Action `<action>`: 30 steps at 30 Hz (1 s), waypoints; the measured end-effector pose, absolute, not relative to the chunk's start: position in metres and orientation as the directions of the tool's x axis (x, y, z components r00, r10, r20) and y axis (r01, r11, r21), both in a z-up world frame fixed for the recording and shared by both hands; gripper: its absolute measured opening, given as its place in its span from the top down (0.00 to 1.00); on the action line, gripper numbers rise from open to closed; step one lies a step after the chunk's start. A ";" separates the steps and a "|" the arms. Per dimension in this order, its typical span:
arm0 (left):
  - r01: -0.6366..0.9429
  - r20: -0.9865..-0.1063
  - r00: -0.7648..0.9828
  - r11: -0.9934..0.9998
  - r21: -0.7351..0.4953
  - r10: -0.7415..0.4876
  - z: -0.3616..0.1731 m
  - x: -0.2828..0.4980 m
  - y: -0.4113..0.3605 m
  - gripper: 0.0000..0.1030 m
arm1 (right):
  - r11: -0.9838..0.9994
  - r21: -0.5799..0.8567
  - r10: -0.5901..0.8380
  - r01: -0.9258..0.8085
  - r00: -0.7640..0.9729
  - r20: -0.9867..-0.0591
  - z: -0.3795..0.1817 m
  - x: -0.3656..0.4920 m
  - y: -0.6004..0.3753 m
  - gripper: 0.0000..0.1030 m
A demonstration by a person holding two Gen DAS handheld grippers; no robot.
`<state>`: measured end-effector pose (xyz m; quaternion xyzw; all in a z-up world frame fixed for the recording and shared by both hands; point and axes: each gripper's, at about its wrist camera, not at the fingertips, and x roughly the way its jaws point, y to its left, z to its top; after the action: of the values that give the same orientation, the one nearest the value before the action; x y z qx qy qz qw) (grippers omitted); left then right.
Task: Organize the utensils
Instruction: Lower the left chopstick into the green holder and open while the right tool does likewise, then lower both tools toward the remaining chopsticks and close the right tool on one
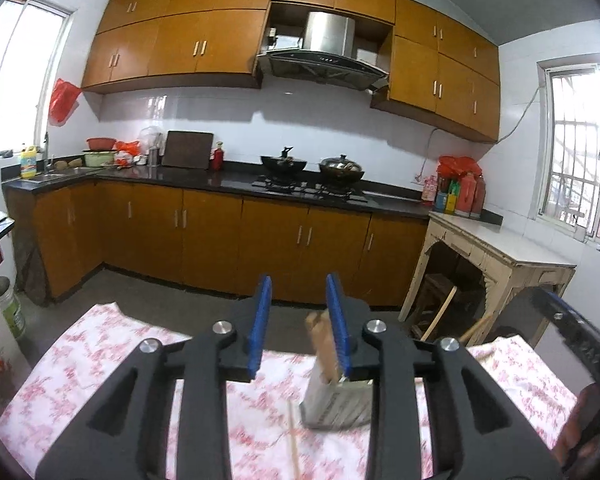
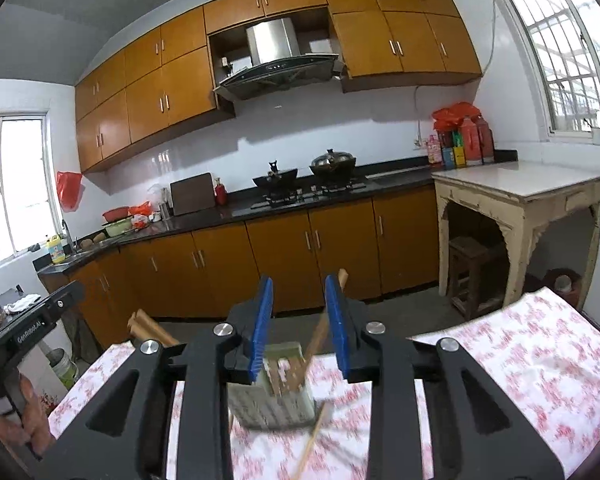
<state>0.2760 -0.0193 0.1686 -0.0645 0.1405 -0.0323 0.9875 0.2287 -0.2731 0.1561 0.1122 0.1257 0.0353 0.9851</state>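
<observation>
Both grippers [image 1: 299,320] [image 2: 299,320] are black with ribbed blue pads and silver screws

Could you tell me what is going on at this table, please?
A person holds a two-finger gripper in each hand over a table with a floral cloth. A metal utensil holder stands on it with wooden chopsticks inside, and a loose chopstick lies beside it. The left gripper and right gripper are both open, empty, and aimed at the holder.

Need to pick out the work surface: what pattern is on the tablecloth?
White tablecloth with a pink-red floral print, clearest in the right wrist view.
</observation>
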 end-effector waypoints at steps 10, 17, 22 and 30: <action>-0.001 -0.435 0.900 0.998 -0.063 -0.027 0.070 0.236 0.009 0.66 | 0.967 0.253 0.106 0.028 0.861 -0.497 0.050 0.209 -0.271 0.70; -0.031 -0.551 0.835 0.999 -0.038 0.005 0.008 0.235 0.026 0.66 | 0.959 0.285 0.200 -0.001 0.713 -0.671 -0.033 0.219 -0.224 0.70; -0.040 -0.575 0.818 0.998 -0.040 0.010 -0.002 0.236 0.034 0.66 | 0.961 0.276 0.220 -0.017 0.649 -0.728 -0.063 0.227 -0.197 0.70; -0.016 -0.602 0.798 0.998 -0.053 -0.019 -0.010 0.243 0.025 0.66 | 0.981 0.192 0.145 0.006 0.638 -0.756 -0.080 0.232 -0.188 0.90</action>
<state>0.2432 0.0246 -0.0101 -0.0279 0.3176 -0.0008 0.9478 0.2321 -0.1880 -0.0799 0.0887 0.4235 0.0385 0.9007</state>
